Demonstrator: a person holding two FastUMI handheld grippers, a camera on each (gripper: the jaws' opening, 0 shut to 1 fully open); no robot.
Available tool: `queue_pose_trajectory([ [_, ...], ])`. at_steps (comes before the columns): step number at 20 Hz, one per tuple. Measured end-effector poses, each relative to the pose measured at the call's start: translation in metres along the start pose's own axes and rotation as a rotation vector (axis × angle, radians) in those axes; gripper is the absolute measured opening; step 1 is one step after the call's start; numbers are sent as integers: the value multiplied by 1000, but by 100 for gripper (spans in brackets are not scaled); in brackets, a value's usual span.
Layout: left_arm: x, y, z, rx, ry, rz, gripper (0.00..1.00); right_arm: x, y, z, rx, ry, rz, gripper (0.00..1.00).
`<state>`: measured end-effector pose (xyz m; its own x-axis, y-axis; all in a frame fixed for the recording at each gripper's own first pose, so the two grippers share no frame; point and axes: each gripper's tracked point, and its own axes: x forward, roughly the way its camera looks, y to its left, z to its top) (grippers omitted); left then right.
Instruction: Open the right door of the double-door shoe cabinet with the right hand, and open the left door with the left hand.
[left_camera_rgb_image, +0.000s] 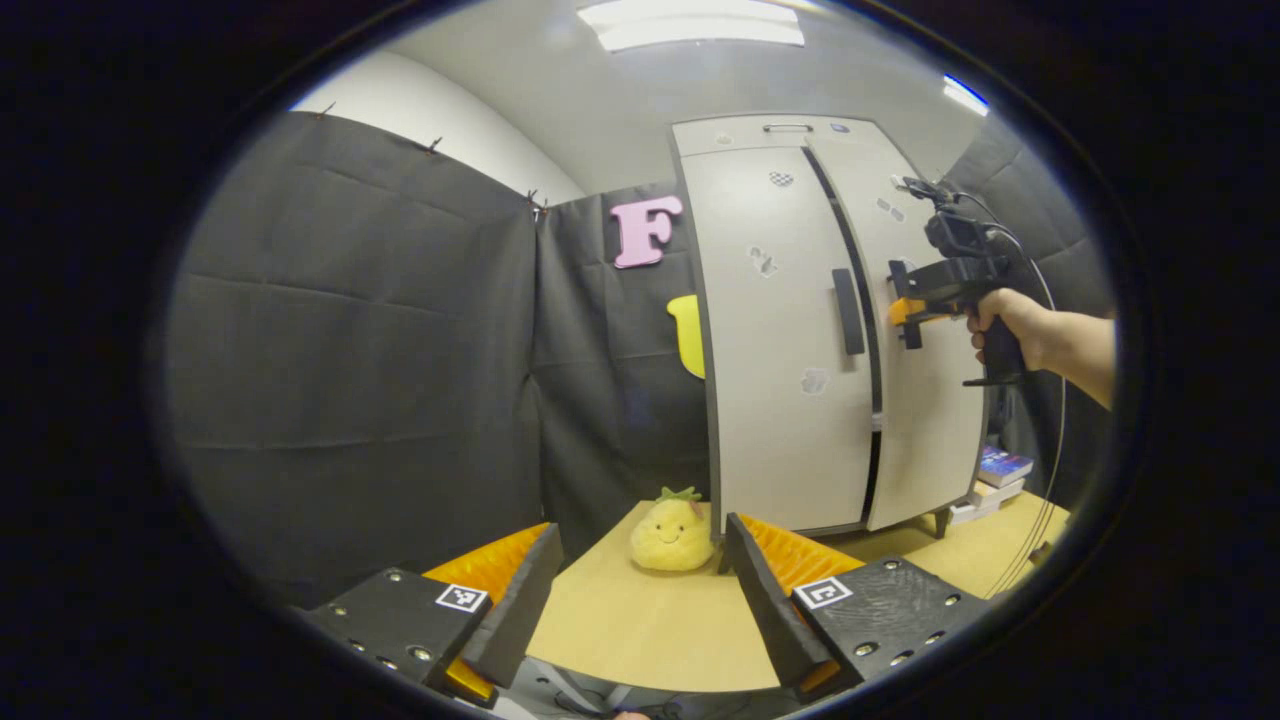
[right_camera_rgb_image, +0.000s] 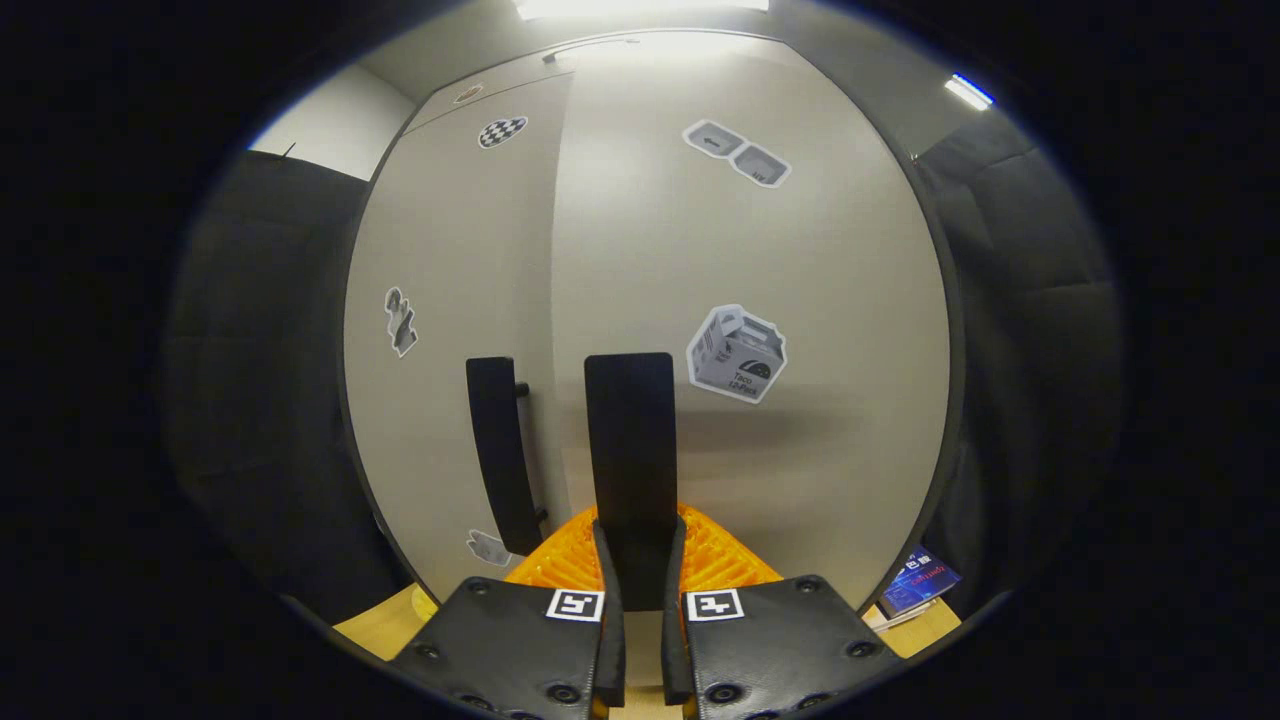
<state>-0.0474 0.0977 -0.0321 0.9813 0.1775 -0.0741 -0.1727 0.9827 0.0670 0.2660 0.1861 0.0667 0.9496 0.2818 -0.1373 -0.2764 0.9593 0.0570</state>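
On the worktop (left_camera_rgb_image: 640, 620) stands the cabinet (left_camera_rgb_image: 790, 350), and the right tool (right_camera_rgb_image: 636, 560) is pinched shut on the right handle (right_camera_rgb_image: 630, 450). Pull gently outward, keeping the grip tight. Left tool (left_camera_rgb_image: 640, 600) waits wide open, well away from the left handle (left_camera_rgb_image: 848, 310).

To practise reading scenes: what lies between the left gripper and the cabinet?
In the left gripper view, bare table and a plush toy lie between the left gripper and the cabinet.

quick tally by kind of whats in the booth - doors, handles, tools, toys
cabinet doors: 2, left door and right door
door handles: 2, left handle and right handle
tools: 2, left tool and right tool
plush toys: 1, yellow plush
total: 7
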Motion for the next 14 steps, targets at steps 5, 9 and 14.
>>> queue_pose_trajectory([
  [5, -4, -19, 9, 9, -18, -55, 96, -5, -4, 0, 5, 16, 36, 16],
  [9, 5, -41, 13, 16, -24, -96, 95, -12, -7, 0, 8, 29, 66, 16],
  [14, 3, -69, 21, 30, -41, -153, 95, -16, -11, 0, 15, 28, 103, 16],
])
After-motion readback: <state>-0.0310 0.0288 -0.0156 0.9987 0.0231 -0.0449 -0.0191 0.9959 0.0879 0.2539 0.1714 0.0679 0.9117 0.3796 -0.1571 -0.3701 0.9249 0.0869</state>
